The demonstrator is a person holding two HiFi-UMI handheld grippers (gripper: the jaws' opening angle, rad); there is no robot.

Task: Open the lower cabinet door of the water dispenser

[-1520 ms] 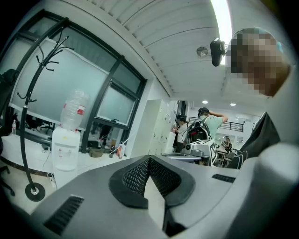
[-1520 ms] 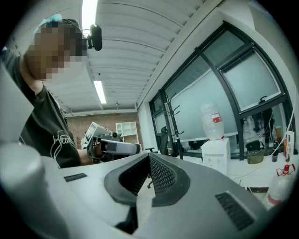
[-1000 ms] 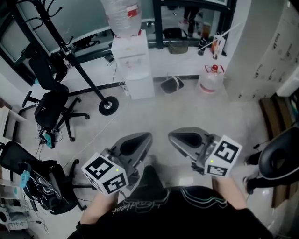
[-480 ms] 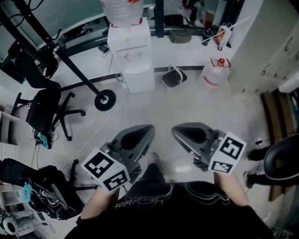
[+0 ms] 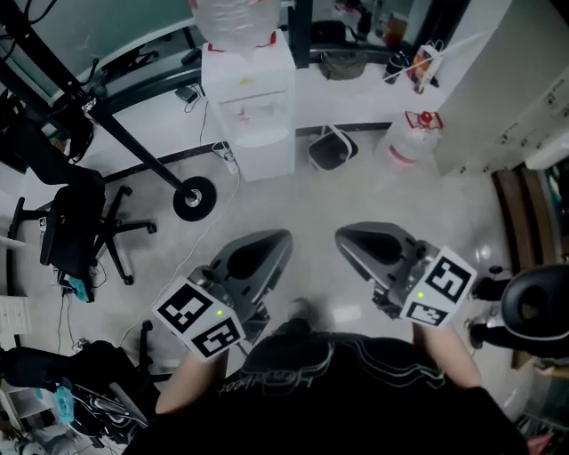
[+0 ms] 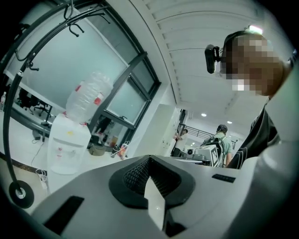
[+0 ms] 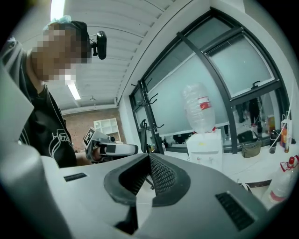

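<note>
Near the head view's top edge, the white water dispenser (image 5: 249, 98) under its clear inverted bottle (image 5: 233, 22) sits slightly higher and further left than a second ago. Its lower cabinet door (image 5: 264, 162) looks closed. Well short of the dispenser, the left gripper (image 5: 274, 240) and right gripper (image 5: 348, 235) hang side by side, each with jaws pressed together on nothing. The bottle's red label (image 7: 202, 105) is too small to read.
</note>
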